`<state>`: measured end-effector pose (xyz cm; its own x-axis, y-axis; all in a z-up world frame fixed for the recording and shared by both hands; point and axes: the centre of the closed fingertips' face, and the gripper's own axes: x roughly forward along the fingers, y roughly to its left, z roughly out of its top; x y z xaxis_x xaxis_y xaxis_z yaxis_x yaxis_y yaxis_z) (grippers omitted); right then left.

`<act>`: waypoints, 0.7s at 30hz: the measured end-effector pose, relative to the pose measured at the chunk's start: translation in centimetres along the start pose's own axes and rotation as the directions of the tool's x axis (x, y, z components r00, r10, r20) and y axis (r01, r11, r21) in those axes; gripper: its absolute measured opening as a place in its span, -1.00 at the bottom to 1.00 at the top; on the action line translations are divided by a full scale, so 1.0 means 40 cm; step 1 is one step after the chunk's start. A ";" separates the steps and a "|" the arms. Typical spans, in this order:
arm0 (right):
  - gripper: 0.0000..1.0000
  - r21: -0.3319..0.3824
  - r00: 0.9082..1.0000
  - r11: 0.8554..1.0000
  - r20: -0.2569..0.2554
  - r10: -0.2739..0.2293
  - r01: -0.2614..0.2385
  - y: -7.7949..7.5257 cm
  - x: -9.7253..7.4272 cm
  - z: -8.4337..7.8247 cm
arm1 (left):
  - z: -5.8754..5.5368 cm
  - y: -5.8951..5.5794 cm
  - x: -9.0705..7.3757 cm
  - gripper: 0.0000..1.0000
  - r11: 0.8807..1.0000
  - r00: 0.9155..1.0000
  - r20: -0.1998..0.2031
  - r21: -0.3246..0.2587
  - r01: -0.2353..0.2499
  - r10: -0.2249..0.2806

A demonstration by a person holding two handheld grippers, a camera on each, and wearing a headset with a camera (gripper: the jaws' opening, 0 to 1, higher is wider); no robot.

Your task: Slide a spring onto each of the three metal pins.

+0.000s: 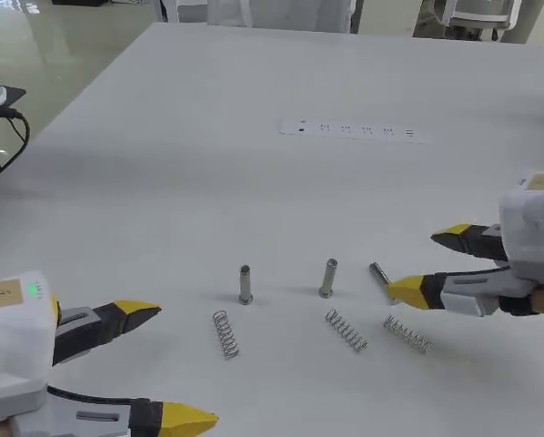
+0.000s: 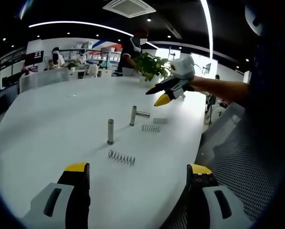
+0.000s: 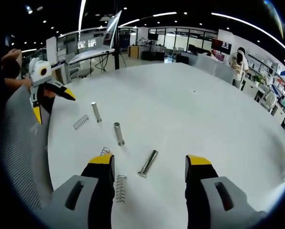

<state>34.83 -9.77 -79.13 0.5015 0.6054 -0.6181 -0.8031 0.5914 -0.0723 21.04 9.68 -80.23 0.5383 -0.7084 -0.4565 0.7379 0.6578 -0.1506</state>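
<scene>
Two metal pins stand upright on the white table, one (image 1: 245, 284) to the left and one (image 1: 328, 277) to the right. A third pin (image 1: 379, 273) lies flat, just off the lower tip of my right gripper (image 1: 416, 264), which is open. In the right gripper view that lying pin (image 3: 147, 163) rests between the open jaws. Three springs lie loose in front of the pins: left (image 1: 225, 333), middle (image 1: 346, 330), right (image 1: 407, 334). My left gripper (image 1: 176, 366) is open and holds nothing, near the table's front edge left of the springs. The left gripper view has the nearest spring (image 2: 121, 157) and upright pin (image 2: 110, 131) ahead of it.
A flush socket strip (image 1: 354, 129) sits in the table (image 1: 254, 182) farther back. Chairs stand beyond the far edge. The table's front edge runs close to both grippers. People stand in the room's background, away from the table.
</scene>
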 end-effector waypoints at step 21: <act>-0.42 0.077 0.981 0.996 -0.194 -0.021 0.036 -0.022 0.113 -0.031 | -0.001 0.008 0.001 0.56 1.000 1.000 0.005 -0.009 0.000 0.000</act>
<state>37.41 -8.22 -82.82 0.4460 0.4781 -0.7567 -0.7574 0.6520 -0.0344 21.27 9.87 -80.32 0.5401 -0.7097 -0.4524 0.7343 0.6600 -0.1586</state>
